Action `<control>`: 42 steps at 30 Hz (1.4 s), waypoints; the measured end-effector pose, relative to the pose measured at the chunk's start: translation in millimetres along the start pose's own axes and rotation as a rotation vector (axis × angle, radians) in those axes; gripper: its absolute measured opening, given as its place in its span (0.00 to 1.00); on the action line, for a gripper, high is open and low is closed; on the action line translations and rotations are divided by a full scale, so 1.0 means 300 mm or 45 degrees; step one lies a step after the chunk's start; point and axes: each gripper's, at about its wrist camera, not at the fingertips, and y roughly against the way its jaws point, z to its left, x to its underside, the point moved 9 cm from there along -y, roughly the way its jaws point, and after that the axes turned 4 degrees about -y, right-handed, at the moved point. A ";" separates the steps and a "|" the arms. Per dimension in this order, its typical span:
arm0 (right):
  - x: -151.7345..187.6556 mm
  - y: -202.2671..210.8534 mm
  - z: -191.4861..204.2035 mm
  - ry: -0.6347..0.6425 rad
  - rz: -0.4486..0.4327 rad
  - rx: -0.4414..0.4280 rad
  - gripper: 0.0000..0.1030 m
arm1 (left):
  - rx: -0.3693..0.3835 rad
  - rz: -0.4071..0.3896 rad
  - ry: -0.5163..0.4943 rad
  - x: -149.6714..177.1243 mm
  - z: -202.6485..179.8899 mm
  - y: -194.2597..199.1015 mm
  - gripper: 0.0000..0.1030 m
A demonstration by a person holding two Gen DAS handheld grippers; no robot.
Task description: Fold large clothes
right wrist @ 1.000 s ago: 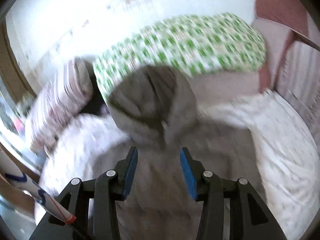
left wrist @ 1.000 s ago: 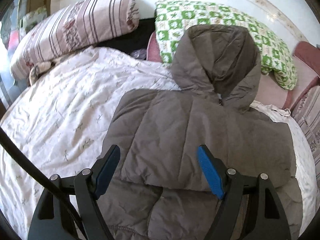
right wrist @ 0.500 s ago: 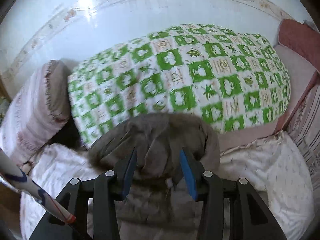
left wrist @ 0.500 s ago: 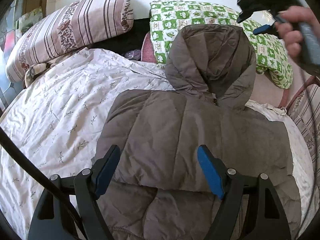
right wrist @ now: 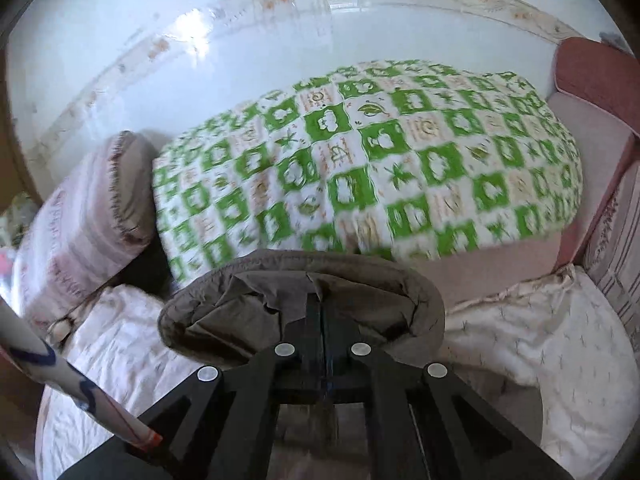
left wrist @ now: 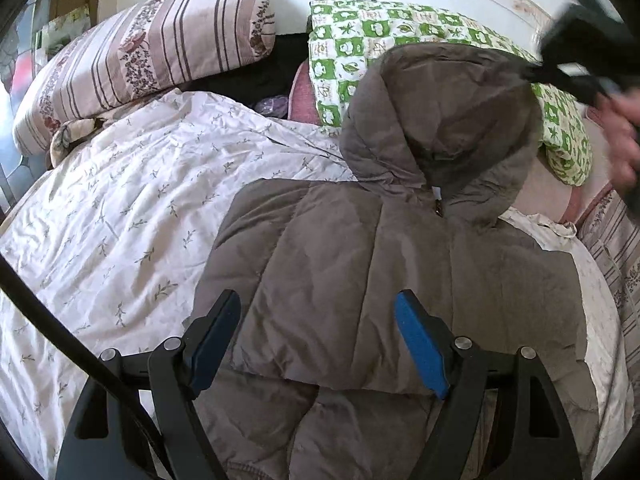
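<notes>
A grey-brown padded jacket (left wrist: 384,280) lies spread on a white bedsheet (left wrist: 120,216) printed with small sprigs. Its hood (left wrist: 440,120) rests against a green-and-white checked pillow (left wrist: 360,40) at the head of the bed. Beside that pillow, to the left in the left wrist view, sits a striped pillow (left wrist: 152,52). A dark item and something purple lie between the two pillows, too shadowed to identify.

The left gripper (left wrist: 318,336) hovers over the jacket's lower body, its blue-padded fingers spread wide with nothing between them. The jacket's hem runs behind the gripper frame and out of the picture.

The right gripper (right wrist: 322,316) has its fingers pressed together at the hood's top edge (right wrist: 304,288), pinching the fabric. The fingertips are buried in the folds, so the exact grasp point is hidden. In the left wrist view the right gripper (left wrist: 576,56) and the hand (left wrist: 624,140) holding it are blurred and partly cut off. The checked pillow (right wrist: 360,160) is also blurred in the right wrist view.
</notes>
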 end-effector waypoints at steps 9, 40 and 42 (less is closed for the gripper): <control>0.361 0.348 -0.013 0.060 -0.074 -0.137 0.01 | -0.008 -0.088 0.075 -0.037 0.052 0.060 0.76; 0.831 0.334 -0.256 0.033 0.143 -0.080 0.02 | -0.018 0.110 -0.182 0.099 -0.109 -0.170 0.86; 0.773 0.340 -0.256 0.055 0.100 -0.066 0.04 | -0.022 0.109 -0.183 0.100 -0.108 -0.168 0.86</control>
